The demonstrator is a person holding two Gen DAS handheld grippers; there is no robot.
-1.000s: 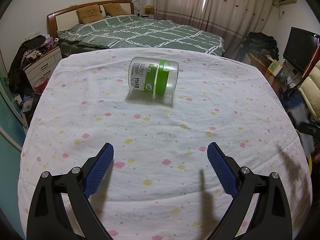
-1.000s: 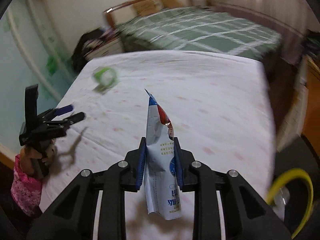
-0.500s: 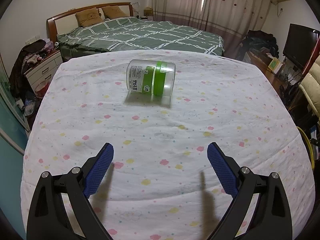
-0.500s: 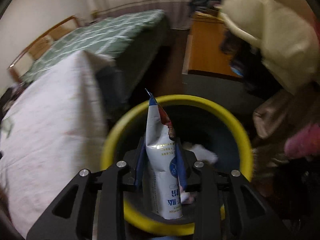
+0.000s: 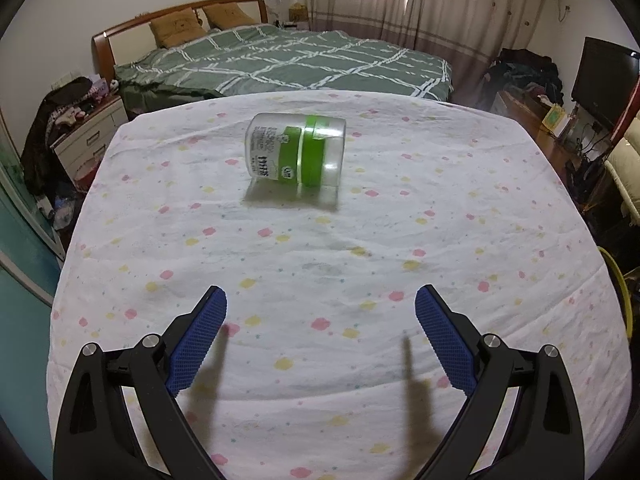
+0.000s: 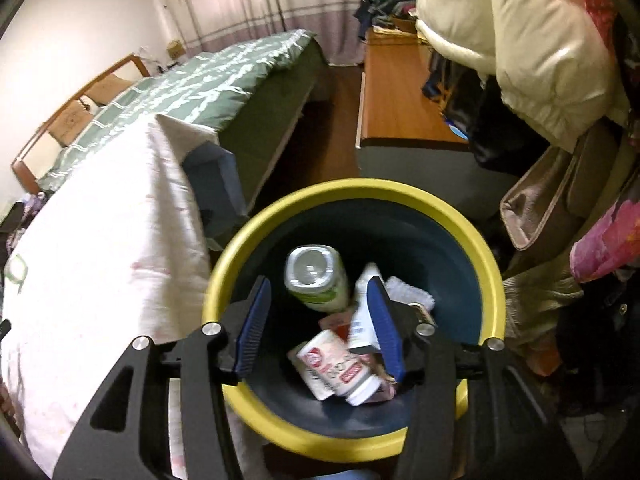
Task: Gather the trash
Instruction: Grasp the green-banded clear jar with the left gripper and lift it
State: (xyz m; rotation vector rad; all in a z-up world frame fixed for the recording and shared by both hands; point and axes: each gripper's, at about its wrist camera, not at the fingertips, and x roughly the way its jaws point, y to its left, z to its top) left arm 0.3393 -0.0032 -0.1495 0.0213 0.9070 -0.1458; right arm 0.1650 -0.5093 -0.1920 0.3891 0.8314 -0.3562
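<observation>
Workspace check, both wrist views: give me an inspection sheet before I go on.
Surface: dotted white sheet, wrinkled.
Job's things: clear jar with green band lies on its side on the sheet; yellow-rimmed bin holds a can, a white pouch and a bottle.
Clutter: nothing seen on the sheet besides the jar.
Grippers: left gripper open, short of the jar; right gripper over the bin, jaws just opening, nothing between them.
Cables: nothing seen.
Surroundings: green bed, TV, piled clothes.

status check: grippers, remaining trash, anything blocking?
Right gripper over yellow-rimmed bin, jaws just opened, nothing between them. Left gripper open, empty. Green-banded jar lies on the spotted sheet. Path clear.
</observation>
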